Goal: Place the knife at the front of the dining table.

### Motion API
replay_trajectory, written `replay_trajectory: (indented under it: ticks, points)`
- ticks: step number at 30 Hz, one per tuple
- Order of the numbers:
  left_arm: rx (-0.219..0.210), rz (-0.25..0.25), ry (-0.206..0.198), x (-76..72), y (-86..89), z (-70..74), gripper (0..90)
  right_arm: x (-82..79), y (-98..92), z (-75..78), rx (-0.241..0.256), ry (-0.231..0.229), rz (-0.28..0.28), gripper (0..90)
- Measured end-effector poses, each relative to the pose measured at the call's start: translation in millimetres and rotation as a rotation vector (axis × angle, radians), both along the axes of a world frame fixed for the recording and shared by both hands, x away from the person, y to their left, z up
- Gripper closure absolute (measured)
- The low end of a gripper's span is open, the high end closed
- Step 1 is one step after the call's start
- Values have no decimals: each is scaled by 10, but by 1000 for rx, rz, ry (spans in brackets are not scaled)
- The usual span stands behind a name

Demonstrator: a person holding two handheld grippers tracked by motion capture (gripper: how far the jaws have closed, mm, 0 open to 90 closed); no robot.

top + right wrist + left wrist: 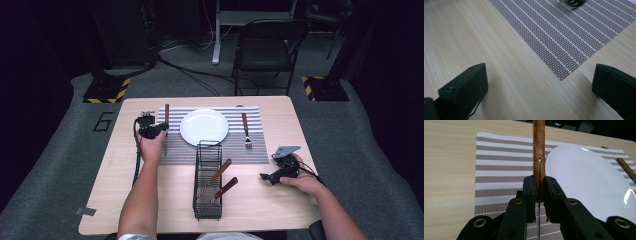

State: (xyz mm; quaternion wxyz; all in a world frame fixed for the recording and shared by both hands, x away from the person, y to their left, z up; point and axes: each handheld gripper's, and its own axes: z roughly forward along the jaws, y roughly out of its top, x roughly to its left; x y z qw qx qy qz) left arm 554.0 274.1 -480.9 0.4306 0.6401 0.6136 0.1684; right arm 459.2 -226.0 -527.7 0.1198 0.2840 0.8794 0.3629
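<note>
A wooden-handled knife lies along the left side of the striped placemat, just left of the white plate. My left gripper is shut on the knife where the handle meets the thin blade, low over the placemat beside the plate. A wooden-handled fork rests on the mat to the right of the plate. My right gripper hovers open over bare table near the mat's front right corner; its jaws stand wide apart with nothing between them.
A black wire basket stands at the table's front middle with two wooden-handled utensils leaning in it. The fork's tines peek in at the top of the right gripper view. A folding chair stands beyond the far edge.
</note>
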Motion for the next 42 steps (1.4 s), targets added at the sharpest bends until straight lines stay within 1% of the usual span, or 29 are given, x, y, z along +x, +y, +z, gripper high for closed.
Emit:
replay_trajectory:
  ticks: [4,5,6,7,8,11,13,17,18,19,20,21,22,26,27,28,31,32,33,36,37,38,40,41,42]
  points:
    - [-47,24,18,44,30,-91,800,0,0,0,0,0,0,0]
    - [-54,24,24,47,33,-103,800,0,0,0,0,-1,0,0]
    - [-60,36,27,54,27,-117,800,0,0,0,0,-1,0,0]
    - [-57,32,27,61,31,-130,800,0,0,0,0,-1,0,0]
    - [-64,36,33,64,24,-139,800,0,0,0,0,-1,0,0]
    - [-73,45,27,79,-2,-162,802,0,0,0,0,-1,0,0]
    - [-71,43,30,87,-7,-176,804,1,0,0,0,-1,1,0]
    - [-101,64,44,116,-1,-242,804,0,0,0,0,0,0,0]
    - [-105,62,49,124,8,-255,804,0,0,0,0,0,0,0]
    - [-117,65,42,137,11,-274,804,0,0,0,0,-1,0,0]
    - [-125,69,45,144,19,-290,803,0,0,0,0,0,0,0]
    - [-149,80,50,155,21,-311,804,0,0,0,0,0,0,0]
    - [-158,81,51,161,25,-324,803,0,0,0,0,0,0,0]
    - [-165,93,74,175,30,-369,803,1,0,0,0,-1,0,0]
    - [-157,91,69,179,36,-377,803,0,0,0,0,-1,0,0]
    - [-160,92,65,183,34,-386,803,0,0,0,0,-1,0,0]
    - [-172,98,68,186,27,-395,803,0,0,0,0,-1,0,0]
    - [-169,98,69,187,26,-398,803,1,0,0,0,-1,0,0]
    - [-171,99,77,184,24,-400,803,0,0,0,0,0,0,0]
    - [-171,112,69,185,22,-403,804,1,0,0,0,-1,1,0]
    - [-169,116,73,185,26,-401,803,0,0,0,0,0,0,0]
    - [-179,122,70,187,24,-406,803,0,0,0,0,-1,0,0]
    - [-179,122,77,186,31,-413,803,0,0,0,0,0,0,0]
    - [-173,117,74,189,36,-420,803,-1,0,0,1,1,-1,0]
    - [-177,121,74,190,32,-424,803,0,0,0,0,0,0,0]
